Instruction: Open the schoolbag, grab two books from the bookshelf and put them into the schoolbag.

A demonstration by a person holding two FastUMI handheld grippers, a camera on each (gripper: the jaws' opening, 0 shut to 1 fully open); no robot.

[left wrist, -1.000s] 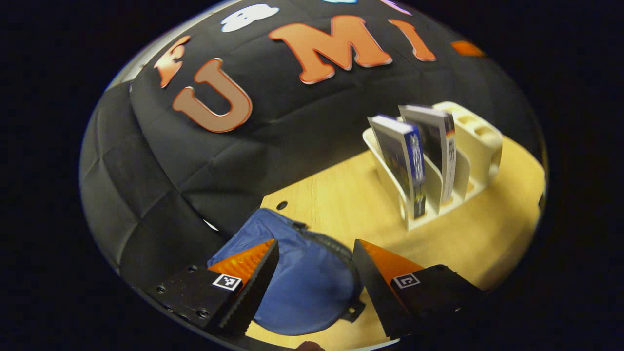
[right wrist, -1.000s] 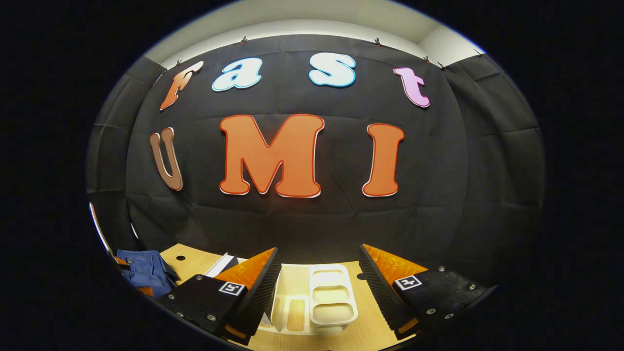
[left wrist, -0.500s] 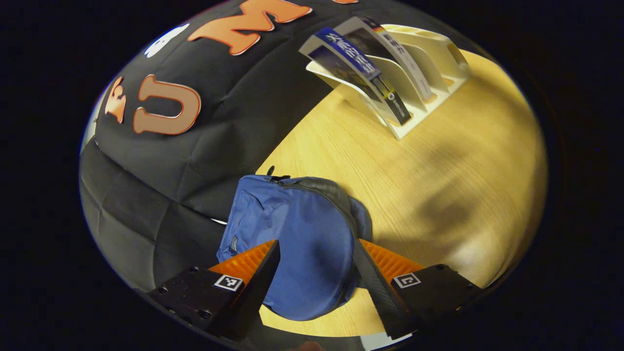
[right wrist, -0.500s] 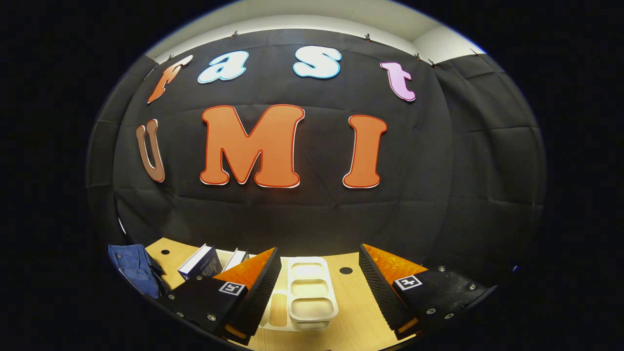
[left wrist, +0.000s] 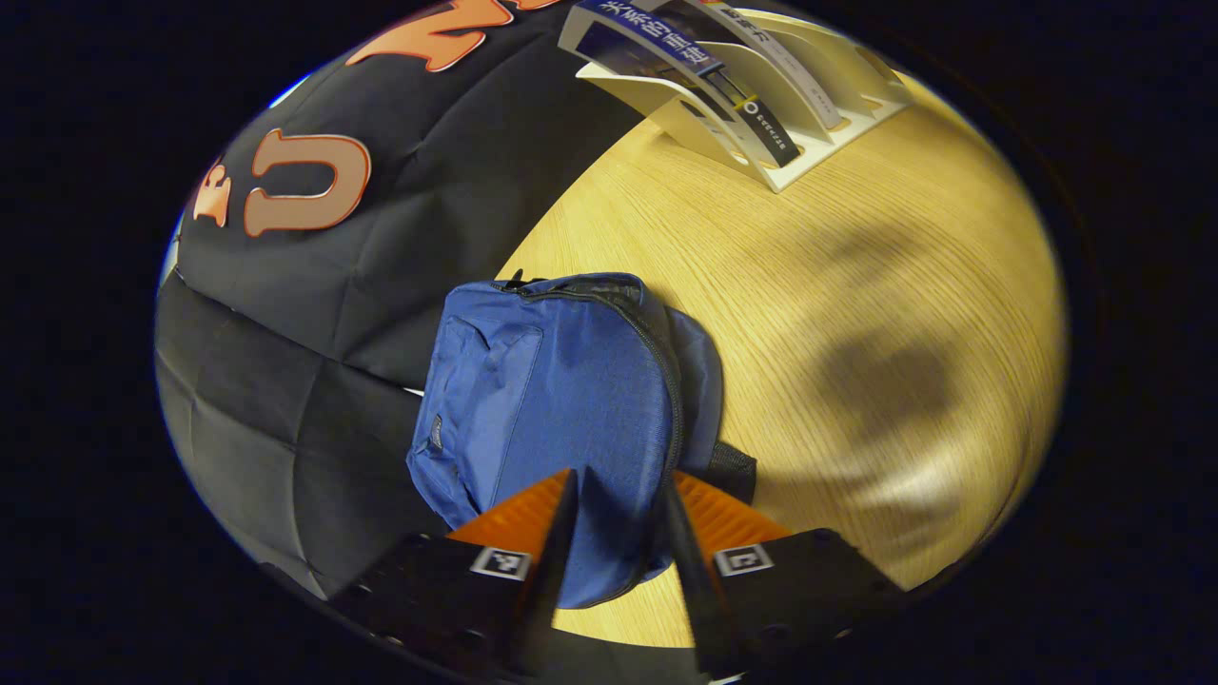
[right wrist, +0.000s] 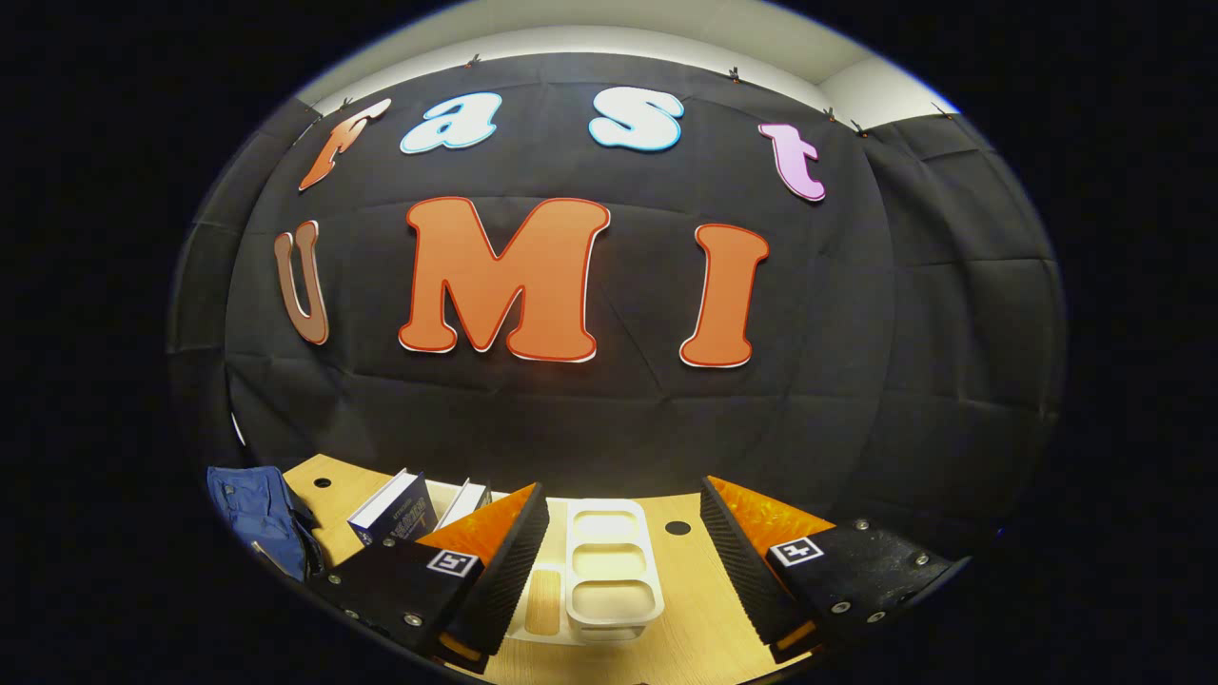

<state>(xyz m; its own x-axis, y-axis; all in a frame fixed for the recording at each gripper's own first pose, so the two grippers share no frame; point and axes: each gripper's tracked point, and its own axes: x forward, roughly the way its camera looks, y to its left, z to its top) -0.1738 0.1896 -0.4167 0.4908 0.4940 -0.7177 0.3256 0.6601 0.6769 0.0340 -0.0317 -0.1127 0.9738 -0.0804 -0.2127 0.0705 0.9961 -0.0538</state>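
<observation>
Left gripper [left wrist: 618, 518]: I see its fingers a narrow gap apart, tips over the near end of the bag; whether they touch the fabric I cannot tell, and they clamp nothing that I can make out.

Right gripper [right wrist: 623, 533]: I see its fingers wide apart, holding nothing — the rack shows between them, farther off.

Bag [left wrist: 561, 409]: blue, lying flat on the worktop by its left edge, close to the black wall. Its zip [left wrist: 657, 352] runs along the right side and looks closed. A dark strap end sticks out at its near right, just beside my left gripper's right finger. In the right gripper view I see the bag [right wrist: 257, 514] at the far left, well apart from that gripper.

Rack [left wrist: 761, 105]: cream, with slanted dividers, standing at the far side of the worktop, well apart from the bag. In the right gripper view its empty end compartments [right wrist: 609, 571] face me.

Books: two, both standing tilted in the rack's slots — a dark blue one [left wrist: 685, 57] nearest the bag and a paler one [left wrist: 771, 48] just behind it. In the right gripper view I see the blue book [right wrist: 395, 514] and the second [right wrist: 466, 499] side by side, left of the gripper's left finger.

Worktop [left wrist: 856, 314]: light wood, with soft shadows across its middle.
</observation>
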